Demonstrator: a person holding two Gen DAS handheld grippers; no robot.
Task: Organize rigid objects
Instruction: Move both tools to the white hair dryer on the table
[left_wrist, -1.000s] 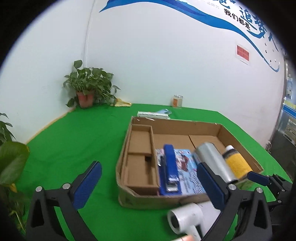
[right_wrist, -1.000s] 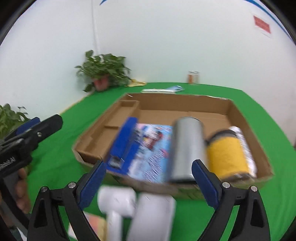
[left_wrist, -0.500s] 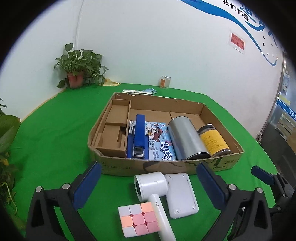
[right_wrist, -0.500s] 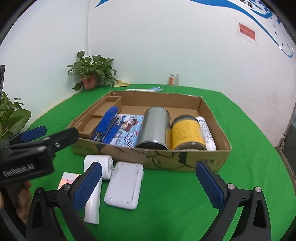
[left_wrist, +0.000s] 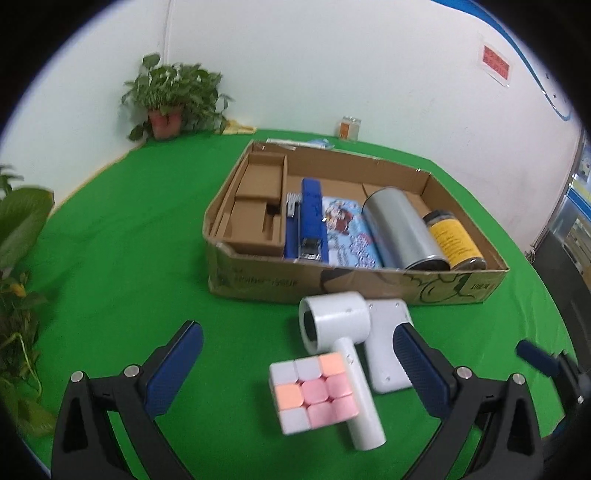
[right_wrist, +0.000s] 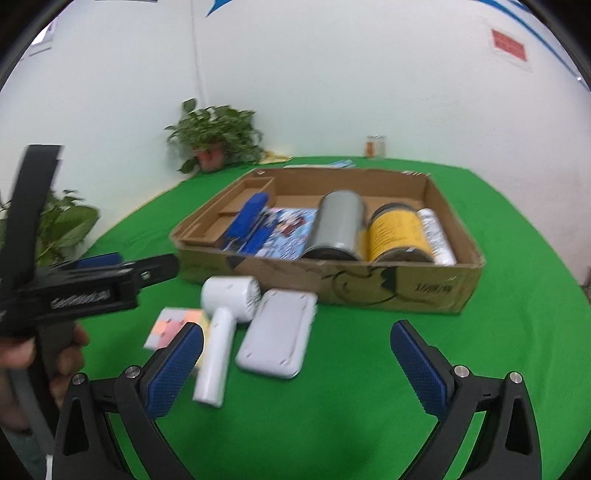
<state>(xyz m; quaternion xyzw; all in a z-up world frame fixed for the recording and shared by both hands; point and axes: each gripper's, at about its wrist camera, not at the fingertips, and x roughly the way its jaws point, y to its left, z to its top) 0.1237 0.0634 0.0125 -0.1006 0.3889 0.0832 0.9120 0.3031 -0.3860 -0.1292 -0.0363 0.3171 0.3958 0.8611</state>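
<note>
Green cloth table (left_wrist: 110, 258) against a white wall, potted plant (left_wrist: 173, 96) in the far corner. Left gripper (left_wrist: 299, 365) hovers low with jaws spread wide, nothing held; a pastel puzzle cube (left_wrist: 314, 393) of pink, orange and pale lilac tiles lies between its pads, untouched. Touching the cube's right side: a white hair dryer (left_wrist: 340, 325), barrel toward the box, handle toward the camera. A flat white rounded device (left_wrist: 388, 350) lies just right of the dryer. Right gripper (right_wrist: 295, 365) also wide open and empty, over bare cloth near that device. Beyond sits an open cardboard box (left_wrist: 332, 284) holding a blue stapler (left_wrist: 310, 225), an illustrated booklet (left_wrist: 351, 236), a silver can (left_wrist: 402, 229) on its side and a yellow-labelled jar (left_wrist: 454, 240).
</note>
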